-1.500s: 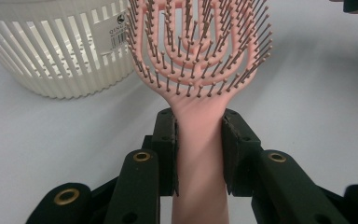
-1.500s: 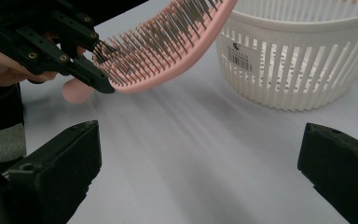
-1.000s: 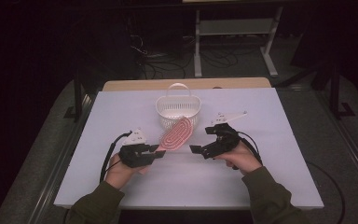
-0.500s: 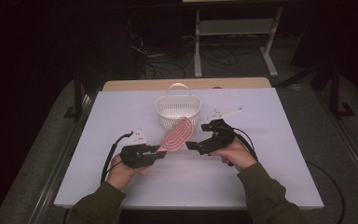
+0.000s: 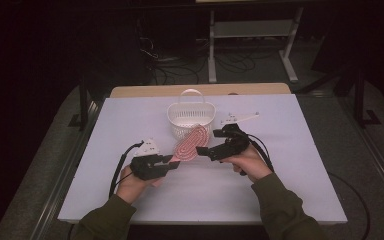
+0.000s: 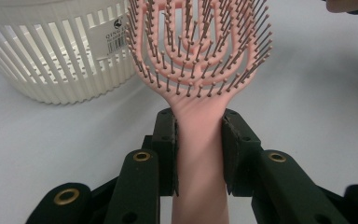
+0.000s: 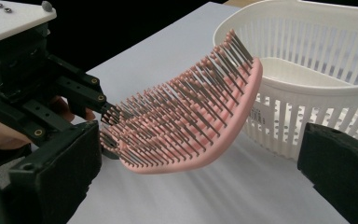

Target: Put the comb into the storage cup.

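Left gripper (image 6: 199,154) has its pads pinched on the handle of the pink hairbrush (image 6: 200,60), holding it off the white table (image 5: 290,180) with the bristled head slanting up toward the white basket (image 5: 191,120). Right gripper (image 7: 200,186) stands spread, a jaw on either side of the brush head and neither pad pressing on it. If this is a handover, I'd say the right one should close on the solid rim, not the bristles, before the left lets go. From the left gripper view you see the handle squarely clamped; the right gripper view alone shows the head's curve and how near its tip sits to the basket rim; the high view places both hands just in front of the basket
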Available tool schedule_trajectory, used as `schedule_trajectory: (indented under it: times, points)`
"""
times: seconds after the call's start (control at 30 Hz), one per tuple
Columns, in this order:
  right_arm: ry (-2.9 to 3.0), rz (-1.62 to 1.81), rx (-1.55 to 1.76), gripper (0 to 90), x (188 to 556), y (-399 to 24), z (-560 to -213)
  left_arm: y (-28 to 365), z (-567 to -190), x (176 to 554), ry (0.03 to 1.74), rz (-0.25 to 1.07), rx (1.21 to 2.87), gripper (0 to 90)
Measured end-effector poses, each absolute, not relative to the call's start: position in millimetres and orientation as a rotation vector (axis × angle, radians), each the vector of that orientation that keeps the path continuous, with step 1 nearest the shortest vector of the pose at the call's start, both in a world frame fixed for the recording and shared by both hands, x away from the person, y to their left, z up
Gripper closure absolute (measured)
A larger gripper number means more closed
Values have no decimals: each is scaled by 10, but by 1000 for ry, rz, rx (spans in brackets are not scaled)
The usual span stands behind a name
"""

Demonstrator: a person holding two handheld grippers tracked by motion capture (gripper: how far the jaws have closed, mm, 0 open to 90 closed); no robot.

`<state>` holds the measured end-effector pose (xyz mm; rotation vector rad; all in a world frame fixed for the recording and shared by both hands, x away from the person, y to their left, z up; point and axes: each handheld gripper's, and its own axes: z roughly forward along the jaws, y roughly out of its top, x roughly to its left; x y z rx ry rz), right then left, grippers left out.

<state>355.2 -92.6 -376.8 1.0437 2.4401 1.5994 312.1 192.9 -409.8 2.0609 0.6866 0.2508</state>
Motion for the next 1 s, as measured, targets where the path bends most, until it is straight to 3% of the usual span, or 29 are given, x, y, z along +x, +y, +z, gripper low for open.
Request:
schedule_trajectory:
  times: [0.53, 1.0]
  points:
    - [2432, 1604, 1073, 0, 3556, -902, -3797, 1806, -4127, 3069, 678, 247, 2039, 701]
    - [2413, 1629, 1124, 101, 3567, -872, -3853, 1734, -4140, 3023, 662, 260, 2029, 701]
